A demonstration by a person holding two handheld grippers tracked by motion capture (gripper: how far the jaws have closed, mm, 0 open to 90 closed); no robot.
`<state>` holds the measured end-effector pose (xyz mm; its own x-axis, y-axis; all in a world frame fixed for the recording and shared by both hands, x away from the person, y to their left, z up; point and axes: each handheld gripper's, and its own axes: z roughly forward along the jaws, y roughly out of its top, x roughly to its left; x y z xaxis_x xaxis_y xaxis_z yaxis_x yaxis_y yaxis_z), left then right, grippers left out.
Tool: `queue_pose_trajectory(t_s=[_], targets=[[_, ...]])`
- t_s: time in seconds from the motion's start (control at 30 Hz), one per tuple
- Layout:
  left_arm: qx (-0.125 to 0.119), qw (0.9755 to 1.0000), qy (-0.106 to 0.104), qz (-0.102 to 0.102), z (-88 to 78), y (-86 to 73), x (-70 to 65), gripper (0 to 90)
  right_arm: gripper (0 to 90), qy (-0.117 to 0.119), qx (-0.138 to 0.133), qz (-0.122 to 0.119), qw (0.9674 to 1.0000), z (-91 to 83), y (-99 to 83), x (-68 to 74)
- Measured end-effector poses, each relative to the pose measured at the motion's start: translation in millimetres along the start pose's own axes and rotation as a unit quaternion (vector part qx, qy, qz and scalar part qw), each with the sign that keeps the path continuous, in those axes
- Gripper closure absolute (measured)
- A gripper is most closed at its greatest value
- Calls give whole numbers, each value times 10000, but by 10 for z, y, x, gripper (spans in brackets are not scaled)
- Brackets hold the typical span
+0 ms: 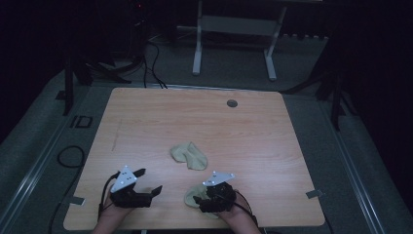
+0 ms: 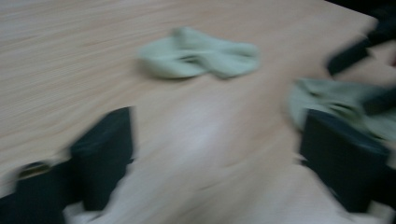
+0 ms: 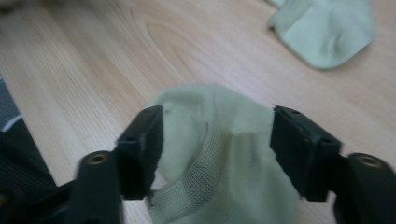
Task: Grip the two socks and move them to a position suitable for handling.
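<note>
At the near edge of the worktop [image 1: 146, 112], the right tool [image 3: 217, 140] stands released, jaws astride the near sock [image 3: 224, 163] without pressing it. The left tool [image 1: 146, 187] is released, nothing between its jaws. The far sock [image 1: 190, 155] lies mid-worktop.

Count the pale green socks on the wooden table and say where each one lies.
2. One sock lies alone near the middle of the table. The other sock sits at the near edge, between the right gripper's open jaws.
</note>
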<state>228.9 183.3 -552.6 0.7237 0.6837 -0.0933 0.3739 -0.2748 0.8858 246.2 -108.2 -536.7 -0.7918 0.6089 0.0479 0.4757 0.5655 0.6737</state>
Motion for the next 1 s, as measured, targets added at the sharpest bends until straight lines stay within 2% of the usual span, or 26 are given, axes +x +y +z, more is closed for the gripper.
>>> queue_pose_trajectory(t_s=[0.03, 0.07, 0.1, 0.13, 0.17, 0.2, 0.23, 0.3, 0.4, 0.5, 0.57, 0.7, 0.73, 0.77, 0.8, 1.0], targets=[[17, 9998, -173, 59, 44, 28, -55, 261, 454, 8, 9, -28, 10000, -18, 8, 10], [6, 9991, -398, 133, 86, 54, -110, 351, 494, -24, 34, -45, 10000, -28, 13, 15], [6, 9991, -398, 133, 86, 54, -110, 437, 494, -24, 34, -45, 10000, -28, 13, 15], [90, 9978, -594, 275, 174, 103, -211, 437, 559, -7, 67, -25, 10000, -36, 15, 18], [122, 9967, -752, 289, 212, 118, -244, 570, 597, 24, 102, 9, 9999, -41, 11, 30], [186, 9955, -889, 275, 269, 134, -283, 600, 614, 11, 113, -4, 9999, -42, 7, 38], [254, 9943, -984, 331, 322, 146, -318, 677, 624, 31, 143, -40, 9999, -36, 2, 46], [490, 9919, -1045, 530, 433, 164, -393, 789, 626, 31, 184, -51, 9998, -17, -12, 57], [814, 9884, -1055, 723, 587, 167, -461, 889, 596, 28, 257, -80, 9996, 22, -44, 62], [1210, 9836, -914, 973, 714, 143, -503, 892, 556, -16, 333, -92, 9994, 49, -67, 64], [1377, 9814, -873, 1017, 770, 118, -505, 893, 567, -45, 367, -145, 9992, 65, -79, 72], [1402, 9817, -888, 939, 779, 122, -491, 893, 682, -34, 530, -274, 9982, 110, -108, 78], [1391, 9819, -891, 928, 779, 118, -491, 893, 734, -50, 553, -346, 9979, 121, -121, 85], [1391, 9819, -891, 928, 779, 118, -491, 893, 734, -50, 553, -346, 9979, 121, -121, 85], [1392, 9815, -871, 980, 779, 118, -497, 894, 812, -38, 569, -339, 9978, 101, -115, 68], [1361, 9820, -920, 930, 780, 110, -483, 894, 826, -94, 429, -289, 9986, -29, -112, 15]])
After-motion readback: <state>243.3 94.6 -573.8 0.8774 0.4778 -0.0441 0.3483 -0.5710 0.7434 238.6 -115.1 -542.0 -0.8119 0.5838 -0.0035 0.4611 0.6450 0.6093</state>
